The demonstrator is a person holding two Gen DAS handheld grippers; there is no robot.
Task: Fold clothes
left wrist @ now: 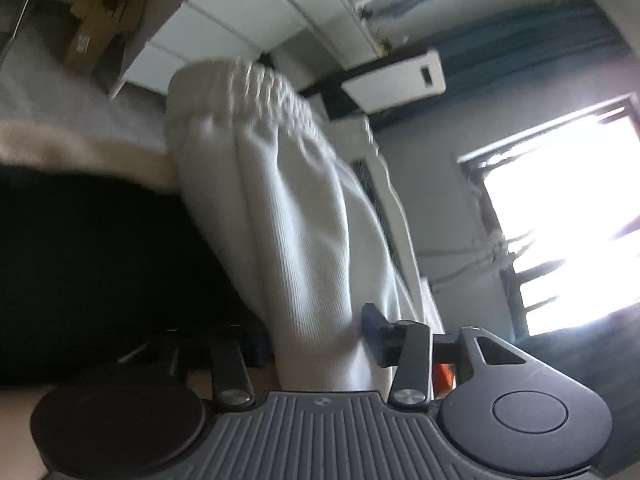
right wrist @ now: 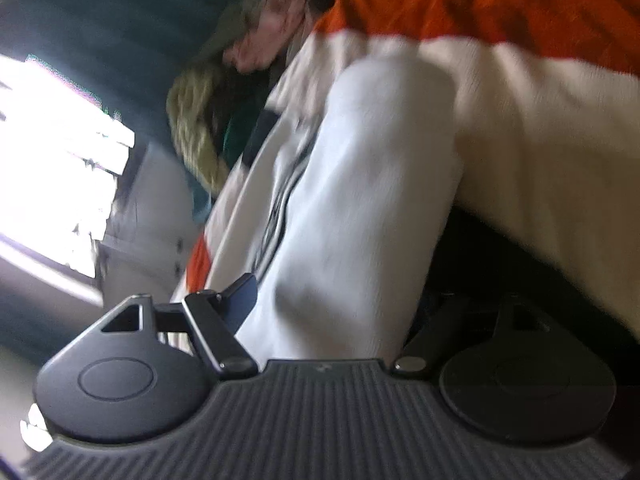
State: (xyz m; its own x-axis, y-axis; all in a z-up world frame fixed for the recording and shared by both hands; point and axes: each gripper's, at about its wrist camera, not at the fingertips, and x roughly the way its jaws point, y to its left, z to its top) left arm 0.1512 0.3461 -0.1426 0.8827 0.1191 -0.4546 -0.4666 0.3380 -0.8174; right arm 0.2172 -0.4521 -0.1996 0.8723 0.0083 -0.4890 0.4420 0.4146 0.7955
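Observation:
A white ribbed garment with a gathered elastic waistband (left wrist: 280, 200) hangs lifted in the air between my two grippers. My left gripper (left wrist: 316, 340) is shut on its lower part, the cloth bunched between the fingers. In the right wrist view the same white garment (right wrist: 360, 208) runs up from my right gripper (right wrist: 332, 312), which is shut on it. The fingertips on the inner sides are hidden by the cloth. Both views are tilted and blurred.
A white and orange striped cloth (right wrist: 500, 80) lies behind the garment, with a heap of other clothes (right wrist: 224, 92) beyond. White cabinets (left wrist: 248, 24), a cardboard box (left wrist: 100, 20), a white appliance (left wrist: 396, 80) and a bright window (left wrist: 568, 220) surround. A black cloth (left wrist: 100, 260) lies at left.

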